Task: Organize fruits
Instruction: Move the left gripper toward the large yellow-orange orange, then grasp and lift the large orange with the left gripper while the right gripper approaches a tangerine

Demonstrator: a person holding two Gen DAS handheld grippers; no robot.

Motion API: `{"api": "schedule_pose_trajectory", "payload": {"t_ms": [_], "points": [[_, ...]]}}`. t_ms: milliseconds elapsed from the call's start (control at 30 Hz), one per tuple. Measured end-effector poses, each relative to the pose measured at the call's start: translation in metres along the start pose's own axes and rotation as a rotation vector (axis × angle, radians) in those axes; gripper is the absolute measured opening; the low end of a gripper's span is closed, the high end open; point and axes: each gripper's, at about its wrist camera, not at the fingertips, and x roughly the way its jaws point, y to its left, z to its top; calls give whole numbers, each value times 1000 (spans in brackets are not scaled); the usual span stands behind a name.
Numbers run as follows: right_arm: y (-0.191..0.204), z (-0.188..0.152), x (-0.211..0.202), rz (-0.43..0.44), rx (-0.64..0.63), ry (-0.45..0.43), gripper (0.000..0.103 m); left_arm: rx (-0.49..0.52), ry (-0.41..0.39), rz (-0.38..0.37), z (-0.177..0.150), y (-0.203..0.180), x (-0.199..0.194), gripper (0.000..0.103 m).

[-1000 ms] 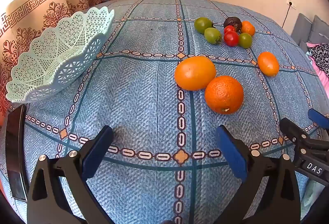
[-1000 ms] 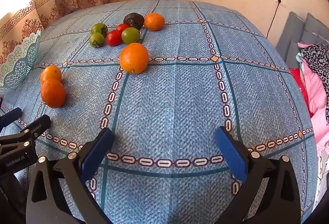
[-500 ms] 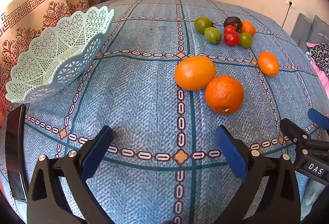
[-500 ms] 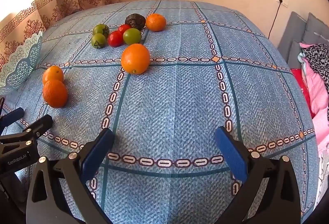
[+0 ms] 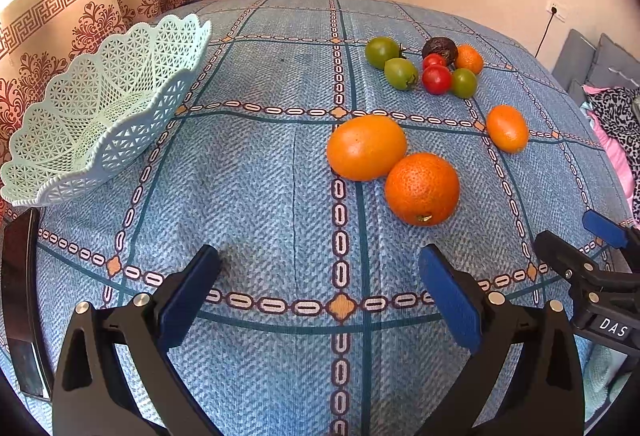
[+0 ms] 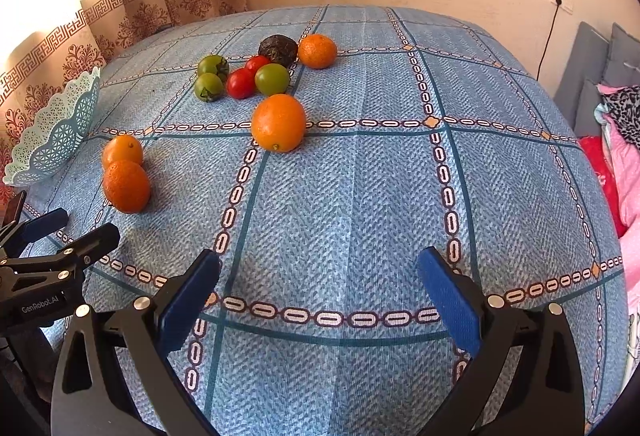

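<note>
Fruits are lying loose on the blue patterned cloth [image 5: 256, 196], none in the basket [image 5: 100, 108] yet. Two big oranges [image 5: 366, 147] are touching each other nr the left gripper [image 5: 320, 292], prob. the easiest 1st pick. A lone orange [image 6: 279, 122] is sitting mid-cloth; green & red tomatoes [image 6: 240, 82] are clustering farther back w/ a dark fruit [image 6: 278, 49]. Basket is tilting at the left edge. Right gripper [image 6: 318, 292] is hovering low; both grippers are gaping wide, holding nothing, ready for approach.
</note>
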Motion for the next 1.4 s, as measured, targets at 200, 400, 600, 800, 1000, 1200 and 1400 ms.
{"api": "schedule_pose_trajectory", "payload": {"t_ms": [200,400,600,800,1000,1200,1400], "points": [[-1,1,-1,12,2,3,98,26,3,5,13,1,9,101],[-2,2,-1,11,-3,4,98,66,-23,-2,28,0,10,101],[-1,3,-2,17,0,1,98,101,-41,-39,46,-5,9,96],[2,3,-2,22,-13,-3,98,136,-38,-108,46,-11,8,84],[8,1,-2,26,-30,-8,97,133,-53,-166,59,-5,10,69],[8,0,-1,28,-31,-7,97,105,-38,-273,70,6,19,65],[9,-1,-1,34,-30,-5,97,153,-29,-342,67,10,22,58]]}}
